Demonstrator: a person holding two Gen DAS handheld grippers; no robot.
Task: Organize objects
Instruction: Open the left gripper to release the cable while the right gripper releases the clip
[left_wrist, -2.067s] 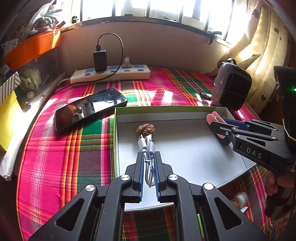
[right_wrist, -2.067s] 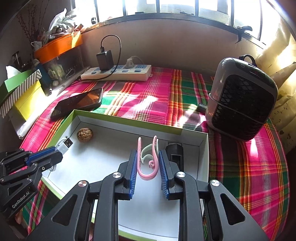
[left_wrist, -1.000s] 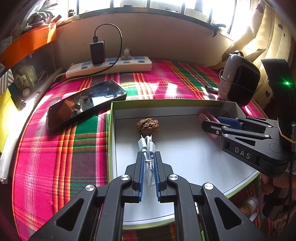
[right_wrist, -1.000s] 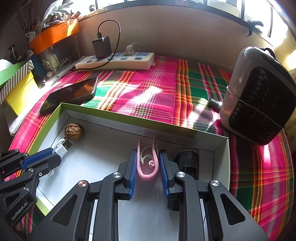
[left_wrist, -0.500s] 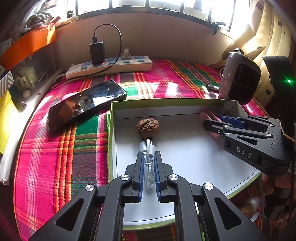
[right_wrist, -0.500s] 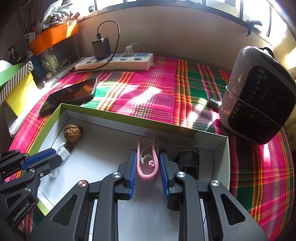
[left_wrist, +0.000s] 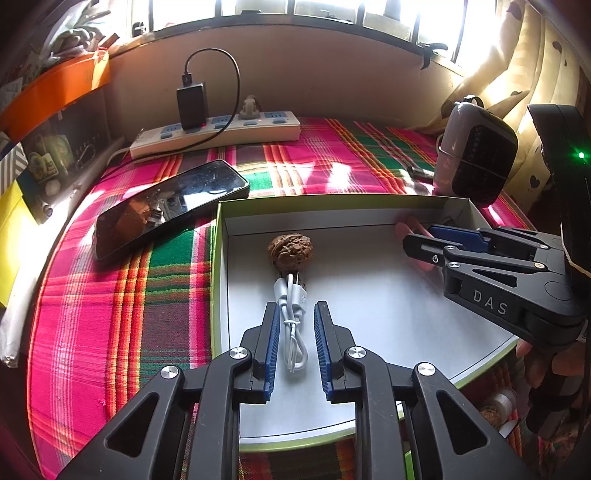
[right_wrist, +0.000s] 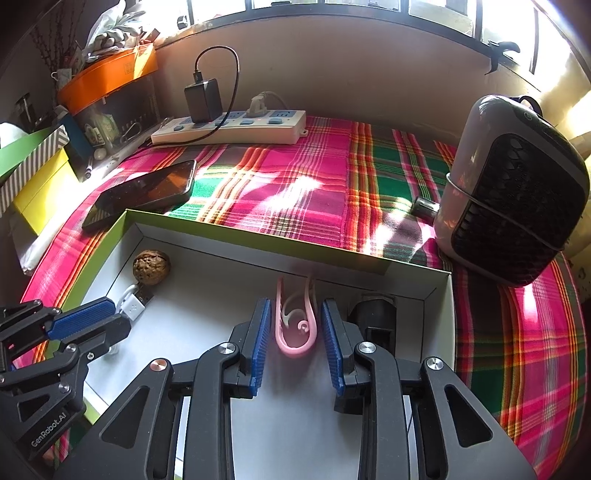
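A white USB cable (left_wrist: 293, 325) lies folded on the floor of the shallow green-rimmed box (left_wrist: 215, 280), just short of a walnut (left_wrist: 290, 253). My left gripper (left_wrist: 295, 306) straddles the cable; its jaws are opening, with a gap on each side. A pink clip (right_wrist: 295, 328) rests near the box's far wall (right_wrist: 258, 245). My right gripper (right_wrist: 295, 301) stands around it, jaws opening and pads just off the clip. Each gripper shows in the other's view: the right gripper (left_wrist: 417, 238), and the left gripper (right_wrist: 120, 317) by the cable's plug (right_wrist: 133, 304).
A black block (right_wrist: 376, 317) sits in the box's right corner. On the plaid cloth outside lie a phone (left_wrist: 170, 210) and a power strip (left_wrist: 218, 133) with a charger. A small heater (right_wrist: 513, 192) stands at the right; boxes and an orange tray crowd the left.
Both grippers have parted their jaws, letting go of the cable and the pink clip, which now lie on the box floor. Neither hand has moved.
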